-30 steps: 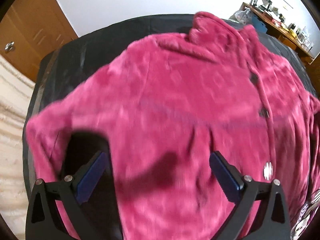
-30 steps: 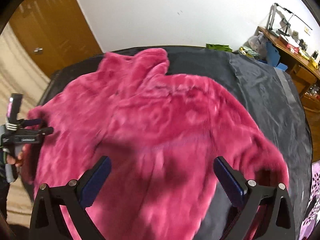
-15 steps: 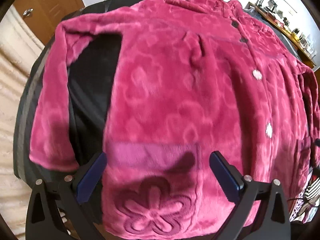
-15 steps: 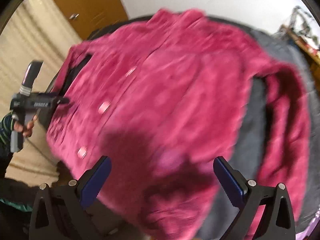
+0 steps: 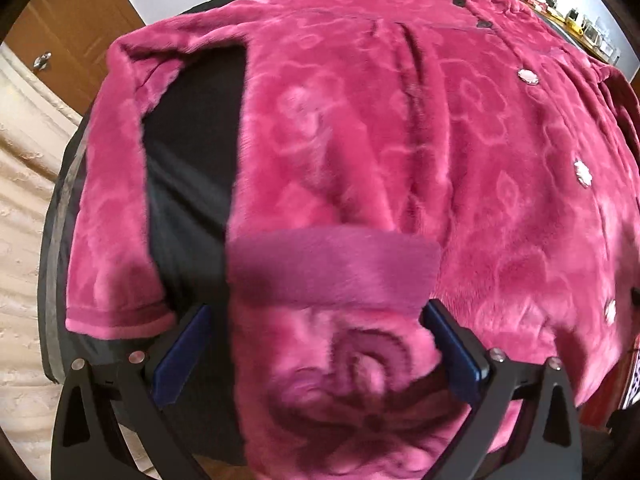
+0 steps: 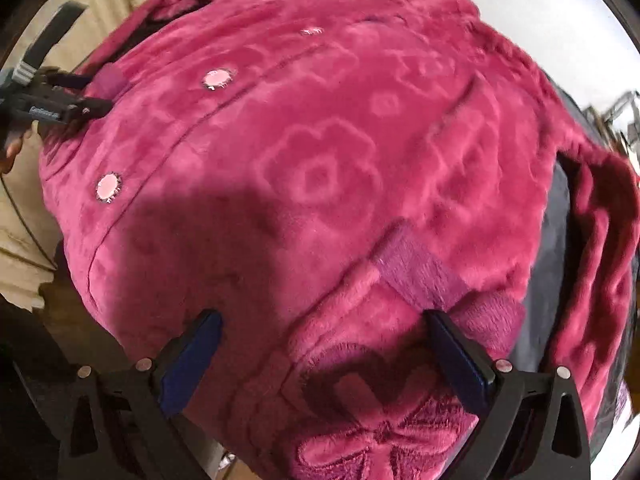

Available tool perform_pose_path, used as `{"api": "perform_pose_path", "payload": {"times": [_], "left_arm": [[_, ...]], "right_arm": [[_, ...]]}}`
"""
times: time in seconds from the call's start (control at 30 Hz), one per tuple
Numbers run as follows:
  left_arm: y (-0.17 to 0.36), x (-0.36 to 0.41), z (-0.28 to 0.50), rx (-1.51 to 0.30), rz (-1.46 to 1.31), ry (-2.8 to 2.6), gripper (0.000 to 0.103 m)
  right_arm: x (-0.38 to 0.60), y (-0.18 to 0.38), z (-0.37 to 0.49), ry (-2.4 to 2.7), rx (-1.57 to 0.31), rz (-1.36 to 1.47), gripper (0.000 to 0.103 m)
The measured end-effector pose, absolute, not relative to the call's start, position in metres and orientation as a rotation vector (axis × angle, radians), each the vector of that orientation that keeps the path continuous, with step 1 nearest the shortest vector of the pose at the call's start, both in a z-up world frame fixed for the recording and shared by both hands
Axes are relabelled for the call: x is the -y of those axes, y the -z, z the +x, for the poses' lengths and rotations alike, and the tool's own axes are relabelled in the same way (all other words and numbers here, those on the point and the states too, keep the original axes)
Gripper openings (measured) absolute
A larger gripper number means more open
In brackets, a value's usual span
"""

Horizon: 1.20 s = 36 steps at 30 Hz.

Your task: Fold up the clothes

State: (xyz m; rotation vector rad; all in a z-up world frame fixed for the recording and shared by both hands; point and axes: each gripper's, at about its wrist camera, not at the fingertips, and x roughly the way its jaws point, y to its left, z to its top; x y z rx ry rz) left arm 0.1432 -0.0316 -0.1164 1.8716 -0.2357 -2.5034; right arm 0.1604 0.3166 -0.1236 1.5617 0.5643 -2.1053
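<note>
A magenta fleece jacket [image 5: 380, 140] with flower embossing and pink buttons lies front up, spread over a dark-covered table [image 5: 192, 168]. It fills the right wrist view [image 6: 320, 152] too. My left gripper [image 5: 316, 352] is open, its jaws straddling the hem at the left pocket with the stitched flower. My right gripper [image 6: 324, 356] is open, its jaws straddling the hem at the right pocket. The left gripper also shows in the right wrist view [image 6: 60, 96] at the far hem corner. One sleeve [image 5: 116, 208] lies along the table's left edge, the other [image 6: 596, 240] along the right.
A wooden door [image 5: 68, 28] and a white wall stand behind the table. A cream bedspread [image 5: 20, 200] lies to the left. A cluttered wooden desk [image 5: 568, 12] is at the back right.
Both grippers have dropped and pulled back from above the jacket's middle to its near hem. The pockets now sit between the open jaws.
</note>
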Motion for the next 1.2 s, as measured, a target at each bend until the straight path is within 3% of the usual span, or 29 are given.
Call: {"api": "perform_pose_path", "payload": {"times": [0.3, 0.57, 0.73, 0.87, 0.9, 0.97, 1.03, 1.2], "left_arm": [[0.106, 0.056, 0.154, 0.057, 1.965, 2.607, 0.103], [0.092, 0.069, 0.187, 0.013, 2.018, 2.693, 0.103], [0.112, 0.088, 0.198, -0.103, 2.034, 2.606, 0.103], [0.115, 0.085, 0.201, -0.11, 1.999, 2.624, 0.103], [0.115, 0.084, 0.202, -0.089, 1.99, 2.626, 0.103], [0.116, 0.08, 0.202, -0.045, 1.972, 2.629, 0.103], [0.117, 0.079, 0.204, -0.034, 1.959, 2.628, 0.103], [0.117, 0.078, 0.207, -0.016, 1.93, 2.62, 0.103]], "right_arm": [[-0.332, 0.123, 0.16, 2.15, -0.515, 1.61, 0.103], [-0.308, 0.121, 0.147, 2.22, -0.458, 1.72, 0.103], [-0.273, 0.085, 0.143, 2.238, -0.109, 1.6, 0.103], [-0.233, 0.084, 0.134, 2.144, 0.022, 1.562, 0.103], [-0.223, 0.086, 0.133, 2.123, 0.021, 1.559, 0.101], [-0.204, 0.092, 0.13, 2.083, 0.002, 1.553, 0.087], [-0.187, 0.099, 0.127, 2.039, -0.008, 1.559, 0.062], [-0.173, 0.109, 0.118, 2.0, 0.023, 1.584, 0.055]]}}
